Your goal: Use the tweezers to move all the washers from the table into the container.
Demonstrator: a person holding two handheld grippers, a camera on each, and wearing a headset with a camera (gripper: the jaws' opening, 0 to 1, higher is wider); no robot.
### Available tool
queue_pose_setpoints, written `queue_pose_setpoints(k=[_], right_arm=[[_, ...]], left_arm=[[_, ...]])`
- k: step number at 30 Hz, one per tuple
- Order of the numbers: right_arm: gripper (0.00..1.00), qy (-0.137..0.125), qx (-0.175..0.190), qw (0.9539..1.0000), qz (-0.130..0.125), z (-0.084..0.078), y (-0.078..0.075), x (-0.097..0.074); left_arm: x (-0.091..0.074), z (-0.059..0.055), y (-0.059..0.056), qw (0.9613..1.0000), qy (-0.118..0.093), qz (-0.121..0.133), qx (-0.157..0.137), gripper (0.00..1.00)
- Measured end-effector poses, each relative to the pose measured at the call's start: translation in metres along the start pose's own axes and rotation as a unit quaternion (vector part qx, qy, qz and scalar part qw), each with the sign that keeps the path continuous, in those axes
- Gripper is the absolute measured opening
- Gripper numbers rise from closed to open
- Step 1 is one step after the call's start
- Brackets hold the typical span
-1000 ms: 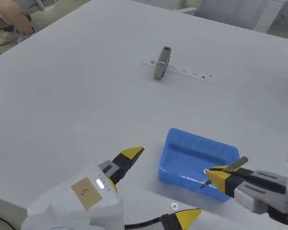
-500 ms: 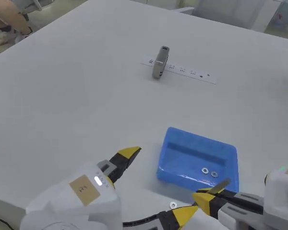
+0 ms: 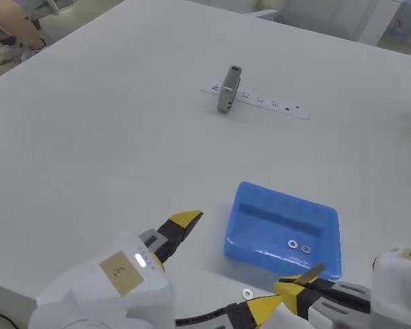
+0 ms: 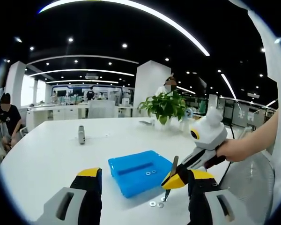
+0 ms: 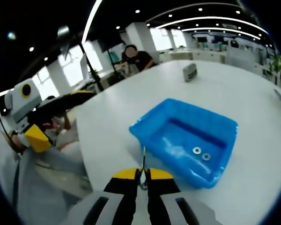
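1. Head view: the left tool (image 3: pixel 238 258) sits low at the left, its yellow-tipped jaws spread wide and holding nothing. I judge it best kept parked there, clear of the loose washers (image 4: pixel 152 203), so that it neither hides nor nudges them.
2. The step in hand looks like fetching the next washer off the desk (image 3: pixel 123 123). The washers are thin and flat, so the tweezers (image 3: pixel 309 273) should come down steeply. One tip should go at the hole or the rim, and they should close gently, since a hard pinch could flick a washer away.
3. The right tool (image 3: pixel 292 286) has its jaws closed narrow on the tweezers. A steady hold matters, as a slip in the jaws would spoil the aim. Whether the tweezer tips themselves are parted is too small to tell.
4. Left gripper view: the loose washers lie side by side on the desk, between the left tool's jaws and in front of the blue container (image 4: pixel 131 186). The tweezer tips point down just beside them, at their right in this view, seemingly not touching.
5. Head view: one of the loose washers (image 3: pixel 247 294) shows just left of the right tool's tips, near the container's front wall.
6. Right gripper view: two delivered washers (image 5: pixel 196 150) lie inside the container, to the right of the tweezers and well apart from them.
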State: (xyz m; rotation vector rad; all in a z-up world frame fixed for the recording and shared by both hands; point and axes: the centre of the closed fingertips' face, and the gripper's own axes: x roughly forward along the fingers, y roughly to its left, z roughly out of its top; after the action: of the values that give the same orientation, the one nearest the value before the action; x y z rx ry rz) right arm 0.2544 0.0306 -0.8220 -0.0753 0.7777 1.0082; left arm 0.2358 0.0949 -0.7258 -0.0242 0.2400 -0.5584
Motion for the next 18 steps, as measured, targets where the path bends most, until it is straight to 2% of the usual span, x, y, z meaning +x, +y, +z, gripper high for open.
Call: queue_pose_setpoints(k=[3,5,6,8,9,10,12,18], right_arm=[[0.04,0.005,-0.021,0.9997,0.007,-0.001,0.007,0.0],[0.04,0.011,-0.067,0.9977,0.005,0.0,0.01,0.0],[0.04,0.018,-0.099,0.9949,0.008,-0.001,0.012,0.002],[0.04,0.028,-0.139,0.9898,0.015,-0.003,0.018,0.003],[0.05,0.035,-0.166,0.9852,0.021,-0.006,0.023,0.004],[0.04,0.036,-0.176,0.9835,0.022,-0.006,0.025,0.005],[0.04,0.042,-0.207,0.9771,0.02,-0.007,0.026,0.006],[0.04,0.039,-0.199,0.9791,0.008,-0.007,0.021,0.005]], left_arm=[[0.0,0.0,0.0,1.0,0.0,0.001,0.0,0.76],[0.0,0.0,0.0,1.0,0.0,0.001,0.0,0.76],[0.0,0.0,0.001,1.0,0.0,0.002,0.001,0.76],[0.0,0.0,0.0,1.0,0.0,0.001,0.0,0.76],[0.0,0.0,0.0,1.0,0.0,0.001,0.0,0.76],[0.0,0.0,0.0,1.0,0.001,0.0,0.001,0.76],[0.0,0.0,0.0,1.0,0.001,0.0,0.002,0.76],[0.0,0.0,0.001,1.0,0.001,0.003,0.002,0.76]])
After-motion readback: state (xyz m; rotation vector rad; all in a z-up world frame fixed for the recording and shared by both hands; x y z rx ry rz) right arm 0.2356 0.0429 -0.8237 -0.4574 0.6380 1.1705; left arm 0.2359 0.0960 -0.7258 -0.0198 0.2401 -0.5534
